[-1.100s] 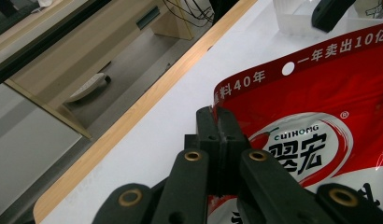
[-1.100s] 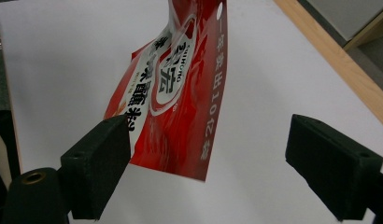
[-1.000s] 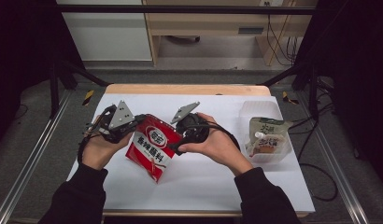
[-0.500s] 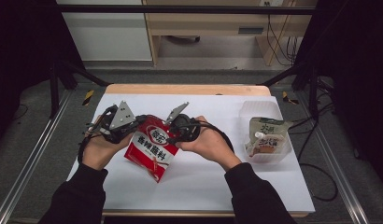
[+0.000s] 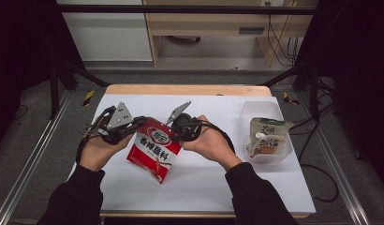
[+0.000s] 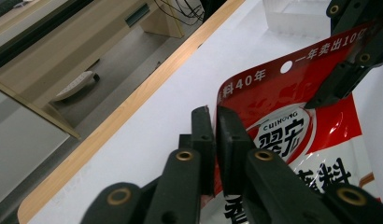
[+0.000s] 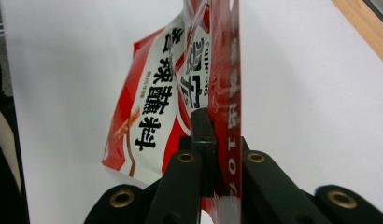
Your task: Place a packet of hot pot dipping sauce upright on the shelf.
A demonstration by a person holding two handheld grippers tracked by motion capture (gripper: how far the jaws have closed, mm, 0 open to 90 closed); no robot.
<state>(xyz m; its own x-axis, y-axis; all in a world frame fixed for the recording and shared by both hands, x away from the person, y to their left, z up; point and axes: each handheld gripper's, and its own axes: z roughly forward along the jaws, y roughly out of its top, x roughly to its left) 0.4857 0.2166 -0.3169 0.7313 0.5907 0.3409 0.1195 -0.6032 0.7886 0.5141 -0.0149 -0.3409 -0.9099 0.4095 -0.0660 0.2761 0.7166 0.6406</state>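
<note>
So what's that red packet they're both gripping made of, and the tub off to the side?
The red packet looks like glossy plastic film: it shows shiny glare, creases and a punched hang hole. The tub seems clear, thin rigid plastic, since the white table shows through its walls. The exact plastics can't be told from the pictures.

A sauce packet (image 5: 154, 149) is sitting mid-table (image 5: 218, 187) between the left gripper (image 5: 134, 125) and right gripper (image 5: 173, 132), while a pouch (image 5: 266, 137) is lying in a tub (image 5: 255, 108) far right.
</note>
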